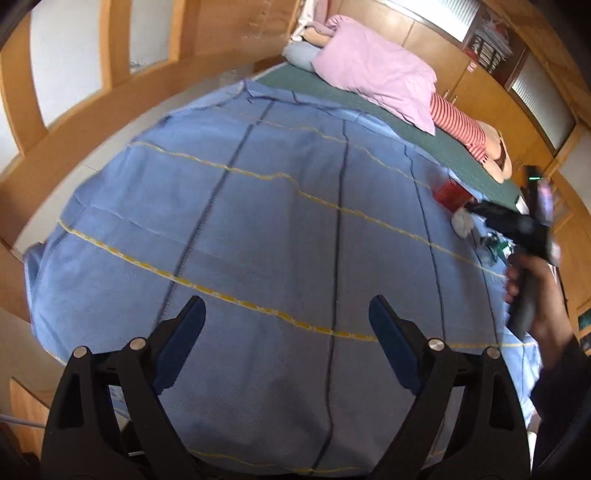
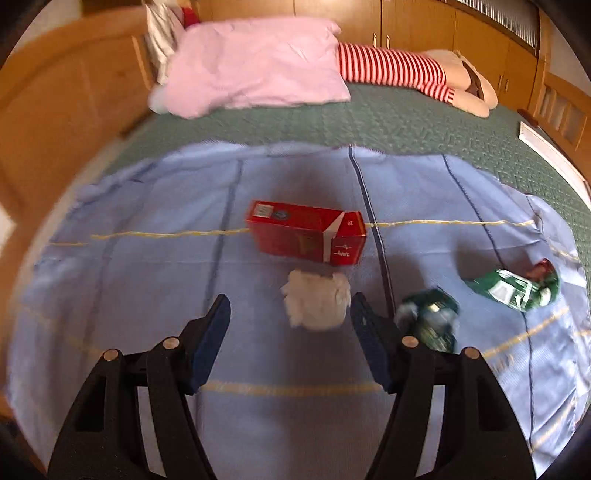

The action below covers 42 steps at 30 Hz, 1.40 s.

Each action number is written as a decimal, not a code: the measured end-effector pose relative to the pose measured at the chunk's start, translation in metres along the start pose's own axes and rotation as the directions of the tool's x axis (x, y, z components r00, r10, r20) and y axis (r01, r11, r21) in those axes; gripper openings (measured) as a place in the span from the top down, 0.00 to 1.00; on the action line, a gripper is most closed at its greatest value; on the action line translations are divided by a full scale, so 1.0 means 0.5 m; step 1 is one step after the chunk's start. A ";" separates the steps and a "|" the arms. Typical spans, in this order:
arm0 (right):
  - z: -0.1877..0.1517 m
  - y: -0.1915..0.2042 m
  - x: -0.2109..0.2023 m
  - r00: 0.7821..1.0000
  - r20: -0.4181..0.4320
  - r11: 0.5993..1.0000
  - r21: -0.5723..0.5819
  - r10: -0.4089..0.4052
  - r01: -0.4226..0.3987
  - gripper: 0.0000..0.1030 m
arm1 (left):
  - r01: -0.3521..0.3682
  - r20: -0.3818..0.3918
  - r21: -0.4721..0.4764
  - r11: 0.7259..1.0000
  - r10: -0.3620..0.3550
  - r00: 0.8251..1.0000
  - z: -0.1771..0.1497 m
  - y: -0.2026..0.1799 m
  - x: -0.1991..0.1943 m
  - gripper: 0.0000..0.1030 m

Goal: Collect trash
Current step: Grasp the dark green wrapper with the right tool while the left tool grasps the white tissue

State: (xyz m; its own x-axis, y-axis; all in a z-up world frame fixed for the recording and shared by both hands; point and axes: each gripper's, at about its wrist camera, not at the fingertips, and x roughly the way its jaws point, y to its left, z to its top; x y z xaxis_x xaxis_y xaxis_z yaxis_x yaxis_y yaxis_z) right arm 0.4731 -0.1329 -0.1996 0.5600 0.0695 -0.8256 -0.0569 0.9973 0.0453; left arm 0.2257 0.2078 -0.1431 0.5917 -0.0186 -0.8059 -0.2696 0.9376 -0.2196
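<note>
A red cigarette box (image 2: 308, 232) lies on a blue checked blanket (image 2: 147, 258). A crumpled white tissue (image 2: 317, 302) lies just in front of it. Two crumpled green wrappers lie to the right, one near (image 2: 430, 317) and one farther (image 2: 513, 288). My right gripper (image 2: 290, 306) is open and empty, with the tissue just ahead between its fingertips. My left gripper (image 1: 286, 306) is open and empty over bare blanket (image 1: 258, 240). In the left wrist view the red box (image 1: 450, 194), the tissue (image 1: 462, 221) and the right gripper (image 1: 476, 210) show at the far right.
The blanket lies on a green bedspread (image 2: 369, 118). A pink pillow (image 2: 255, 66) and a red-and-white striped plush toy (image 2: 399, 74) lie at the far side. A wooden bed frame (image 2: 55, 110) stands on the left and wooden cupboards (image 2: 424, 22) behind.
</note>
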 end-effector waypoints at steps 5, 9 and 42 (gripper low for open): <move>-0.011 -0.003 0.065 0.998 -0.026 0.998 0.003 -0.064 0.064 0.75 | -0.028 -0.025 -0.028 0.999 0.027 0.999 -0.001 0.021 0.009 0.13; -0.064 0.049 -0.014 0.978 -0.040 0.979 0.004 0.205 -0.205 0.77 | -0.066 -0.042 -0.072 0.995 0.063 0.997 0.000 0.042 0.013 0.13; -0.129 -0.041 -0.132 0.999 -0.025 0.999 -0.021 0.030 -0.030 0.58 | 0.239 -0.158 0.273 0.932 -0.202 0.967 -0.067 -0.165 0.108 0.20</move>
State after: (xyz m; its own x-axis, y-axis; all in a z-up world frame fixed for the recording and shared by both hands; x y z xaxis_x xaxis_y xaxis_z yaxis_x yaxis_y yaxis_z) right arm 0.3839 -0.1592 -0.1821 0.5370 0.0986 -0.8378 -0.0912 0.9941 0.0586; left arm 0.2543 0.1177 -0.1868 0.5066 -0.2617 -0.8215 0.0971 0.9641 -0.2473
